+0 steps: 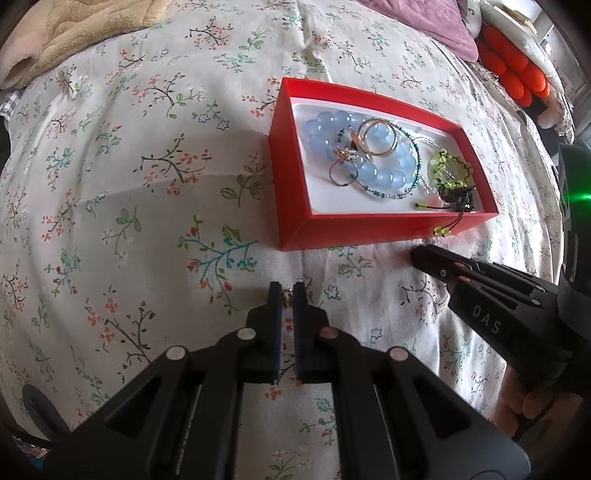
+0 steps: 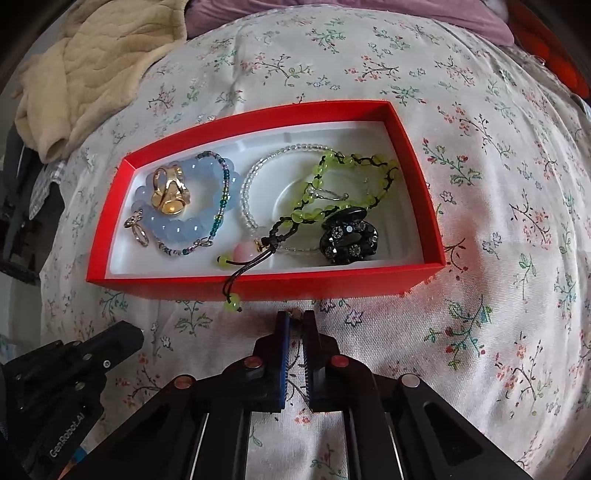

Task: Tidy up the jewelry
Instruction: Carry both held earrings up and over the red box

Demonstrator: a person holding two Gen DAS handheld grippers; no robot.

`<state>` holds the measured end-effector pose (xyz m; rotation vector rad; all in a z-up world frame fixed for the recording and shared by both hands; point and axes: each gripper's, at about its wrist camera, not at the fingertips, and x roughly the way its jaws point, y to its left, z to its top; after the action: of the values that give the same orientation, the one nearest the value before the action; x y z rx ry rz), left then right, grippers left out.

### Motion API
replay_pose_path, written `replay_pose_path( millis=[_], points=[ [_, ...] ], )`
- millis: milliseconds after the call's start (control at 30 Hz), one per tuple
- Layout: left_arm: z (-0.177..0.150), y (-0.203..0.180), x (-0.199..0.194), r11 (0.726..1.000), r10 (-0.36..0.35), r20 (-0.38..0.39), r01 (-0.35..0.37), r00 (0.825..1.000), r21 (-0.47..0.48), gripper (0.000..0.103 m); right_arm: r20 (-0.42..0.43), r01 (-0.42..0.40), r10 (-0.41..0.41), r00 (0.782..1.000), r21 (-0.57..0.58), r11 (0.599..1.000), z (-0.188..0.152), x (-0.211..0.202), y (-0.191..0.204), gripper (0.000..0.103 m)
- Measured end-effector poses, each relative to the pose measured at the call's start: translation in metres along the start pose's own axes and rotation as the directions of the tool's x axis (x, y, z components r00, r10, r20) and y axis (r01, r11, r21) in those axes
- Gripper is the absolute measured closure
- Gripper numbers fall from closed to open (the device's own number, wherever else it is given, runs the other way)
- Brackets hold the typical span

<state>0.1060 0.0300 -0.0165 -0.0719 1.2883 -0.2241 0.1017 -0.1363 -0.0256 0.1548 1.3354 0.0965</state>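
A red box [image 1: 369, 229] [image 2: 332, 284] with a white lining lies on the floral bedsheet [image 1: 147, 184]. It holds a blue bead bracelet [image 1: 384, 173] [image 2: 177, 229], gold rings [image 1: 376, 142] [image 2: 168, 195], a green bead bracelet [image 1: 448, 168] [image 2: 332, 173] and a black hair claw [image 2: 349, 236]. The green bracelet's cord end [image 2: 232, 304] hangs over the front wall. My left gripper [image 1: 287, 295] sits low over the sheet, left of the box's near corner, shut on a small silver ring [image 1: 287, 296]. Just before the front wall, my right gripper [image 2: 295, 315] [image 1: 424, 256] is shut on a small pale piece [image 2: 295, 314], too small to identify.
A beige blanket [image 1: 74, 33] [image 2: 92, 74] is bunched at the far left. A purple pillow [image 1: 417, 22] and an orange plush thing [image 1: 517, 74] lie at the far right. A hand [image 1: 517, 406] holds the right gripper.
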Motion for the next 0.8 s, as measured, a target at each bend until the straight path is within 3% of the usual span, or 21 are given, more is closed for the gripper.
replay_pose_path(
  millis=[633,800],
  points=[
    [0.001,0.002,-0.008,1.000,-0.014,0.014,0.014,1.000,-0.006,0.097,0.040,-0.081,0.082,0.996,-0.028,0.996,-0.011,-0.049,-0.011,0.096],
    [0.002,-0.001,-0.006,1.000,-0.013,0.010,0.013,1.000,-0.002,0.097,0.027,-0.038,0.038,0.999,0.000,0.999,-0.011,-0.044,-0.018,0.059]
  ],
)
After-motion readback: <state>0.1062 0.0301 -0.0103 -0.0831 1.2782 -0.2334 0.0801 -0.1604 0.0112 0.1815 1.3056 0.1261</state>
